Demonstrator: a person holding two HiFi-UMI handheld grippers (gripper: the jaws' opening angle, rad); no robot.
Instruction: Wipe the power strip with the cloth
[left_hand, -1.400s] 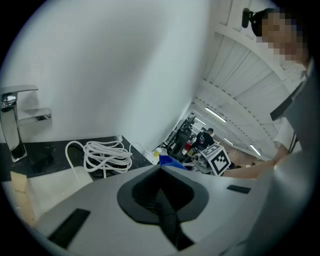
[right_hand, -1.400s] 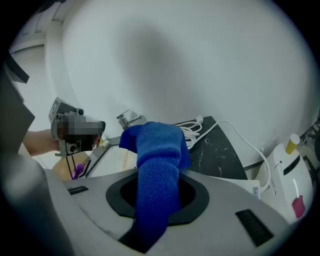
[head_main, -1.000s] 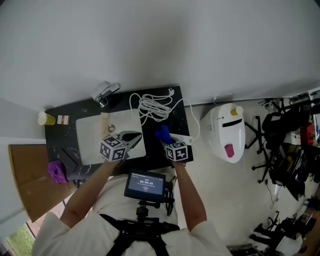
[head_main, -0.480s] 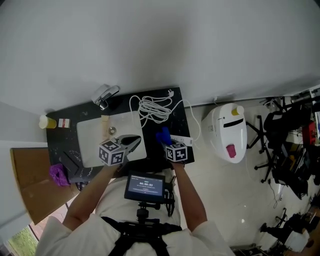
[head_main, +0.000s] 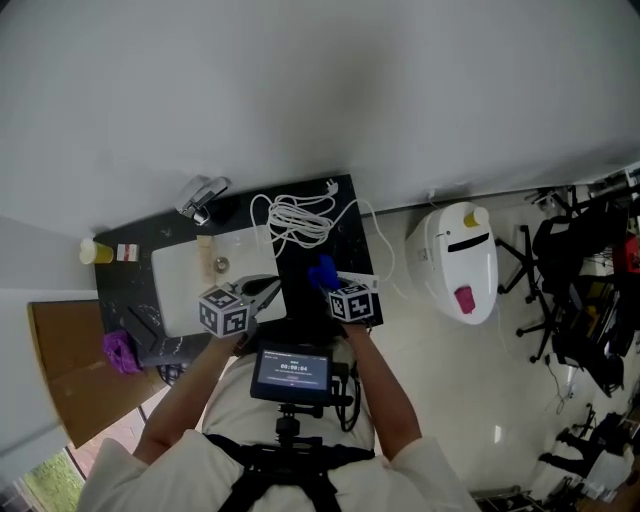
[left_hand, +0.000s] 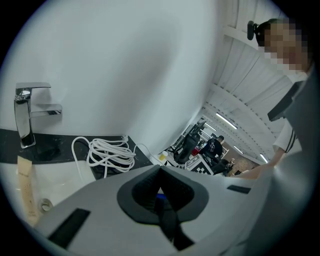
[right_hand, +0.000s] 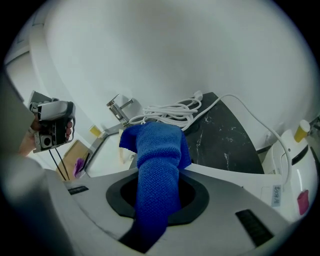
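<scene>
My right gripper (head_main: 327, 277) is shut on a blue knitted cloth (head_main: 321, 269) that sticks up out of its jaws (right_hand: 157, 150). It hovers over the black counter's front right part. The white power strip (head_main: 360, 279) lies just right of it and shows as a white bar (right_hand: 235, 181) behind the jaws. Its white cable (head_main: 300, 215) is coiled at the back of the counter (right_hand: 170, 112). My left gripper (head_main: 268, 291) is shut and holds nothing, over the front edge of the white sink (head_main: 180, 268). Its jaws (left_hand: 160, 170) meet in a closed V.
A chrome faucet (head_main: 200, 193) stands behind the sink. A yellow cup (head_main: 92, 250) and a purple item (head_main: 117, 348) are at the left. The black counter (head_main: 350, 235) ends at the right, beside a white appliance (head_main: 460, 260) on the floor.
Both grippers stay nearly in place; the left one has drifted slightly back toward the counter's front edge. The cloth remains in the right jaws.
</scene>
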